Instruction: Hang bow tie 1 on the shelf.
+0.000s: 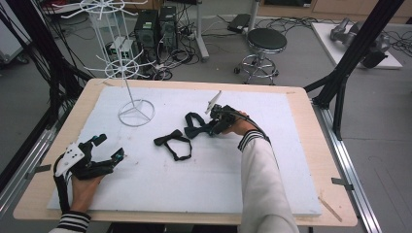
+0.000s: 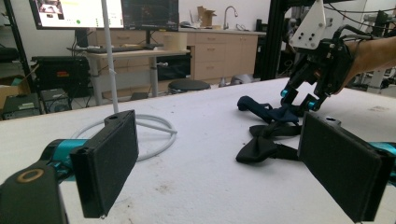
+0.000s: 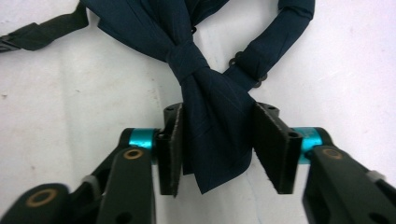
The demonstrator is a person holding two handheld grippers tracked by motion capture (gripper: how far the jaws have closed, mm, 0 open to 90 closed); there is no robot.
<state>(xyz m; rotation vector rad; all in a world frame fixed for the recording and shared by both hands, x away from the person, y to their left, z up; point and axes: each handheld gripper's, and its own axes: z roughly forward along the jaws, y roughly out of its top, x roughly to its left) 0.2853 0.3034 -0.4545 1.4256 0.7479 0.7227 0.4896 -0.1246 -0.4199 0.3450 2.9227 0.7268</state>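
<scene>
table edge: white foam sheet (image 1: 194, 189) covers the table (image 1: 311, 145), wood rim bare on all sides
open room: lower middle of the sheet bare, high view
around: white wire stand (image 1: 130, 90) upper left; black bow tie (image 1: 173, 143) at centre, just left of the navy one
left claw (image 1: 108, 147): lower left, jaws wide apart, nothing between
right claw (image 3: 219, 144): upper centre in high view; jaws around one wing, left pad touching, right pad just off
navy bow tie (image 3: 210, 116): flat on the sheet, one wing between the right claw's jaws, strap looping toward frame top
</scene>
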